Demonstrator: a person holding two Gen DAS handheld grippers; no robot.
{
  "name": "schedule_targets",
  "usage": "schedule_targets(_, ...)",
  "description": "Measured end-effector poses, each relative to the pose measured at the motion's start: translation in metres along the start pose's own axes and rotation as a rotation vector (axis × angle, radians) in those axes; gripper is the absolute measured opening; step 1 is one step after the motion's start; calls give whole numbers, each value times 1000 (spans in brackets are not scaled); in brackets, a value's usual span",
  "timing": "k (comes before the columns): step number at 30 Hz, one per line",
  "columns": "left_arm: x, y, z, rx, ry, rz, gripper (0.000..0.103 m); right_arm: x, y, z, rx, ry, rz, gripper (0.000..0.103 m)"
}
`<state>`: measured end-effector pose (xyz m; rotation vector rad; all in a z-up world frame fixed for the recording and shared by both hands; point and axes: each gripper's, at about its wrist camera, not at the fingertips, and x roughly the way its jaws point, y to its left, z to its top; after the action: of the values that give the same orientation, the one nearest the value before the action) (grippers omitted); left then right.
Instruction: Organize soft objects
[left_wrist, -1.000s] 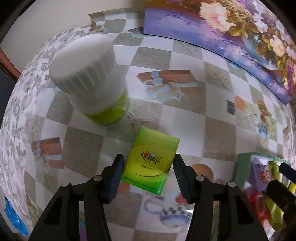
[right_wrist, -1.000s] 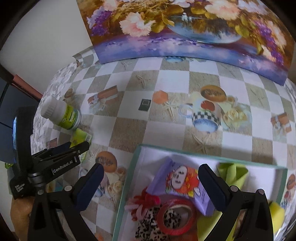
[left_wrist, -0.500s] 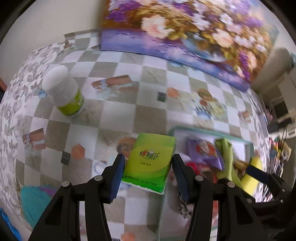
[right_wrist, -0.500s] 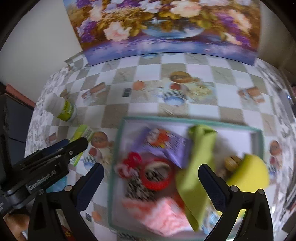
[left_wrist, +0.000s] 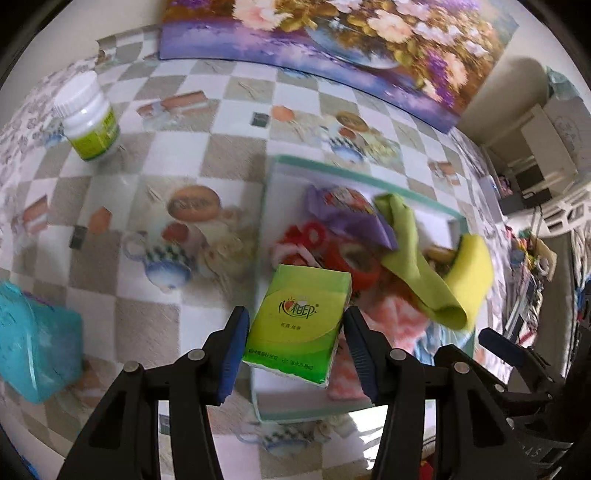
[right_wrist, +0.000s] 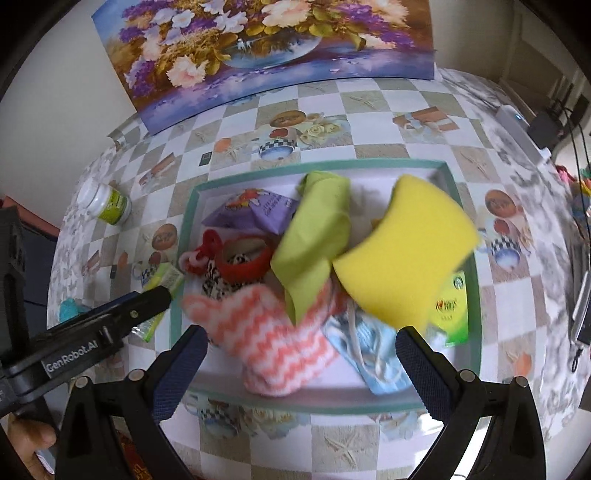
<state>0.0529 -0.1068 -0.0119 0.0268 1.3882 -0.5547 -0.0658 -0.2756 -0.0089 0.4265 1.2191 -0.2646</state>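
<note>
Right wrist view first: we see the surface (right_wrist: 373, 110), under a checked cloth with a flower painting (right_wrist: 258, 48) propped at its far edge, and most of its middle taken by the green-rimmed tray (right_wrist: 476, 295). The tray is where the soft things are being gathered, and it is already crowded: a yellow sponge (right_wrist: 402, 254), a lime cloth (right_wrist: 314, 236), a pink zigzag cloth (right_wrist: 273, 343), a purple packet (right_wrist: 255, 214) and a red scrunchie (right_wrist: 243, 258) lie heaped and overlapping. Our right tool (right_wrist: 297, 369) hangs over the tray's near edge with its jaws wide and nothing between them; we judge it is waiting its turn, though the blur on the sponge leaves us unsure.

In the left wrist view the left tool (left_wrist: 293, 339) is clamped on a green tissue pack (left_wrist: 299, 325), one pad on each long side, so the pack sits flat between the jaws and faces the camera. It is held in the air over the tray's left rim, pointing steeply down, which we take as the carry just ahead of the drop. A bare patch of tray floor shows below the pack, and that looks the likeliest spot.

Left outside the tray are a white bottle (left_wrist: 90, 122) with a green label, well apart at the far left and hard rather than soft, and a teal bag (left_wrist: 37, 347) near the left edge.
</note>
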Motion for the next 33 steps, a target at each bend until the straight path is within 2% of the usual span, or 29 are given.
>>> schedule_targets(2, 2, -3, -7, 0, 12, -22, 56, -2, -1, -9, -2, -4, -4, 103)
schedule_targets(3, 4, -4, -10, -2, 20, -33, 62, -2, -1, -12, -4, -4, -6, 103)
schedule_targets(4, 6, -4, -12, -7, 30, -41, 73, -2, -1, -17, -6, -3, -8, 103)
schedule_targets(6, 9, -2, -16, -18, 43, -44, 78, 0, -2, -22, -3, 2, -10, 103)
schedule_targets(11, 2, 4, -28, -20, 31, -23, 81, 4, 2, -37, -14, 4, -24, 103)
schedule_targets(18, -11, 17, -48, 7, -9, 118, 83, -1, 15, -51, -47, -48, -28, 103)
schedule_targets(25, -22, 34, -64, 3, -42, 166, 84, -10, 22, -59, -61, -113, -37, 103)
schedule_targets(33, -35, 38, -77, 0, -83, 193, 84, -12, 27, -65, -88, -127, -44, 103)
